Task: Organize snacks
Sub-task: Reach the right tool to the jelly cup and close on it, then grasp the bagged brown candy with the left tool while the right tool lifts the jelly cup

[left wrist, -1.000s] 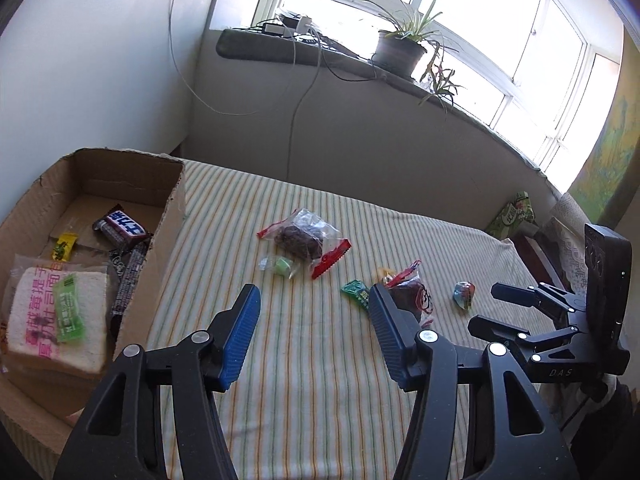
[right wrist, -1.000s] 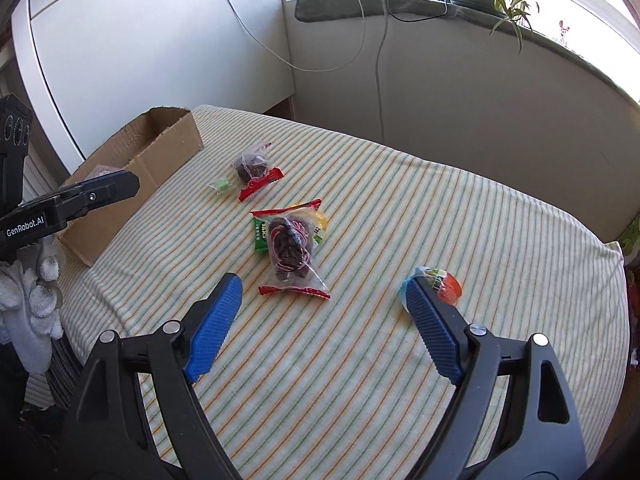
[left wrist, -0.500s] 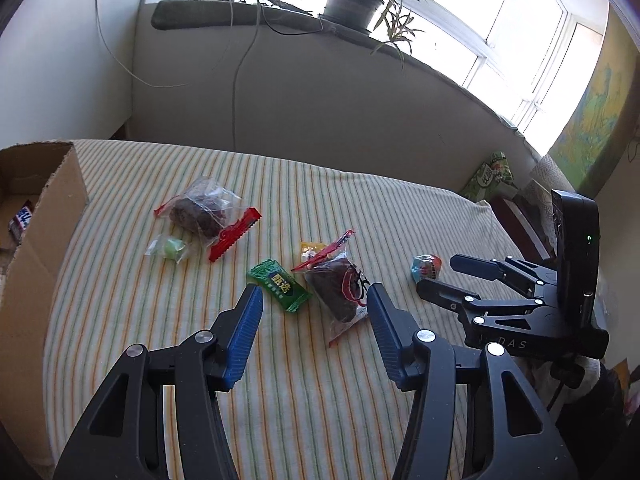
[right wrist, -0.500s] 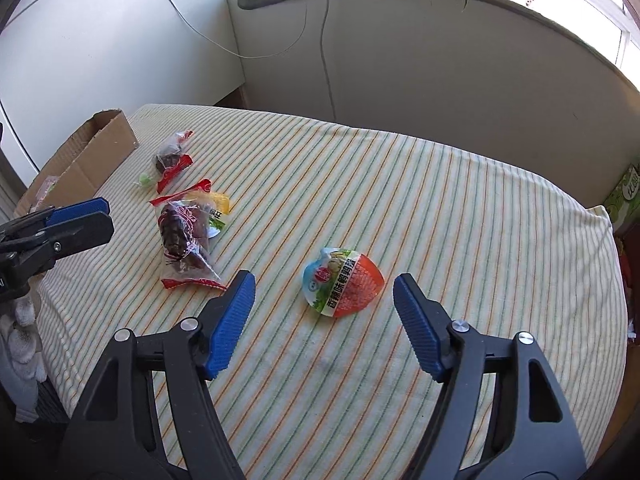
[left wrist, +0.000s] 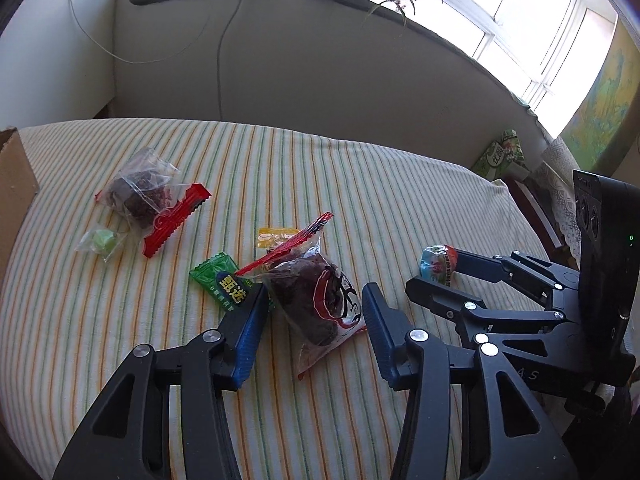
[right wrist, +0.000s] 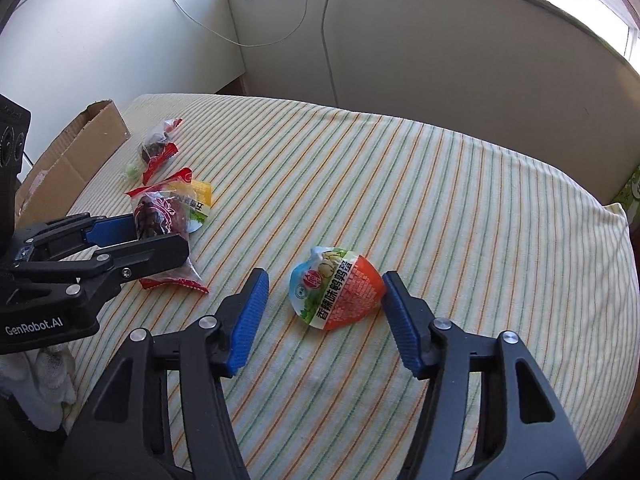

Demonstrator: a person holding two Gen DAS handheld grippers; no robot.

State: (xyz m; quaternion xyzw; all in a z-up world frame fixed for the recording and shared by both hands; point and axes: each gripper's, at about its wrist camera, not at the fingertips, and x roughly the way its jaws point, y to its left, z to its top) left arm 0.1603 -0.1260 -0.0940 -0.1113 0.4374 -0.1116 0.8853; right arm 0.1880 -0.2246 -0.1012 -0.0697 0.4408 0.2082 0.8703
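Closing left gripper (left wrist: pixel 312 320): jaws narrowing around soft, crinkly clear bag of dark snacks (left wrist: pixel 316 300), not pressing yet.
Closing right gripper (right wrist: pixel 324 312): jaws narrowing around light, slippery rounded orange-and-white packet (right wrist: pixel 336 288); its sides are looking best to take.

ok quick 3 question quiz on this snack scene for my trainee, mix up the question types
1. True or false: the left gripper has a clear packet with a dark snack between its jaws.
2. Which snack lies between the jaws of the right gripper?
A. the green sachet
B. the egg-shaped orange and white packet
C. the small green candy
3. Fill in: the snacks lie on a ______ cloth.

Key
1. True; the jaws are closing, pads not yet pressing.
2. B; those jaws are closing too.
3. Striped.
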